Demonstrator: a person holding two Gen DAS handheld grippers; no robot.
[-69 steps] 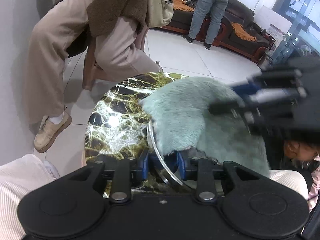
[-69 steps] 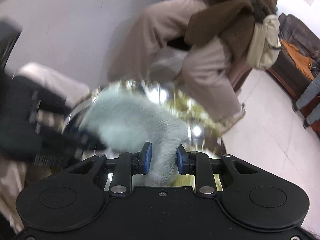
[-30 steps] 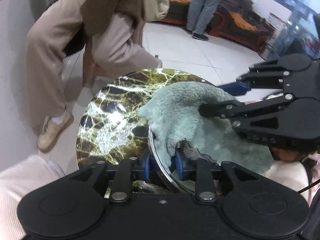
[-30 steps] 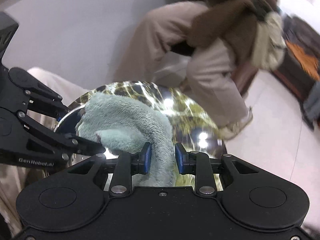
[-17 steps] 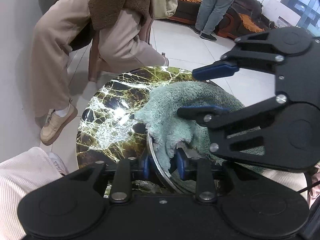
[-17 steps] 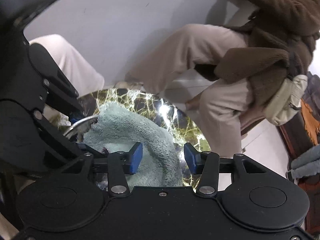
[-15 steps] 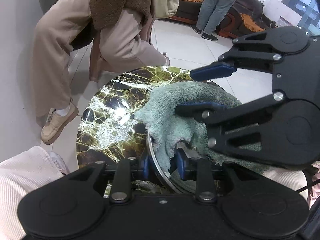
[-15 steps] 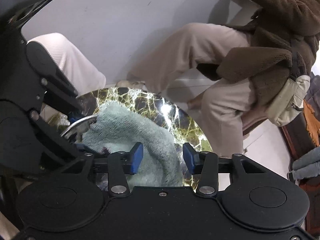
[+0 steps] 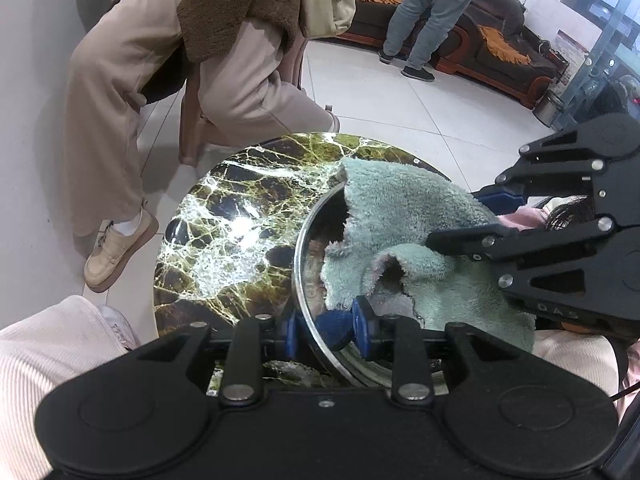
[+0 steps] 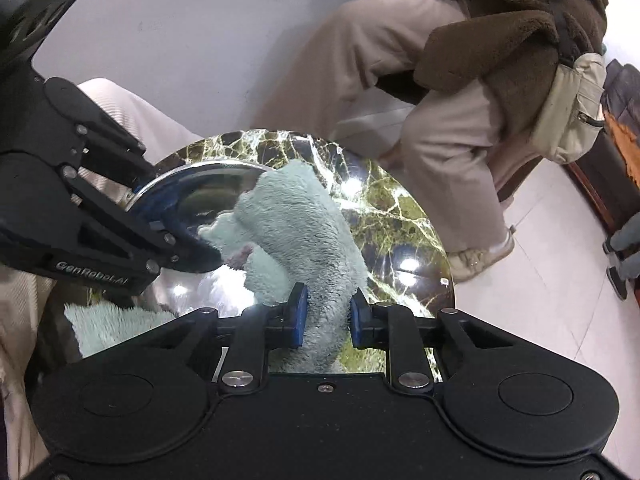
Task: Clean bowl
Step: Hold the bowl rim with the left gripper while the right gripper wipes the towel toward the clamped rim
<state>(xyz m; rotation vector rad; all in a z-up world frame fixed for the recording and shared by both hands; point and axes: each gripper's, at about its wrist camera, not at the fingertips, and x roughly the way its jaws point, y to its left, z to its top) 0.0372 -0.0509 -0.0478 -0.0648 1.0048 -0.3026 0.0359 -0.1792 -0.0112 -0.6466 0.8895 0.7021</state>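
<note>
Steel bowl (image 9: 306,240) sits on the round marble worktop (image 9: 224,232), toward its near edge. Pale green fleecy cloth (image 9: 400,208) lies in the bowl and spills over its far rim. Left tongs (image 9: 325,330) pinch the bowl's near rim, one pad inside and one outside. Right tongs (image 10: 326,314) are closing on a fold of cloth, beside the bowl; pads touch the fleece.

Marble table (image 9: 224,232) under steel bowl (image 9: 301,240)
</note>
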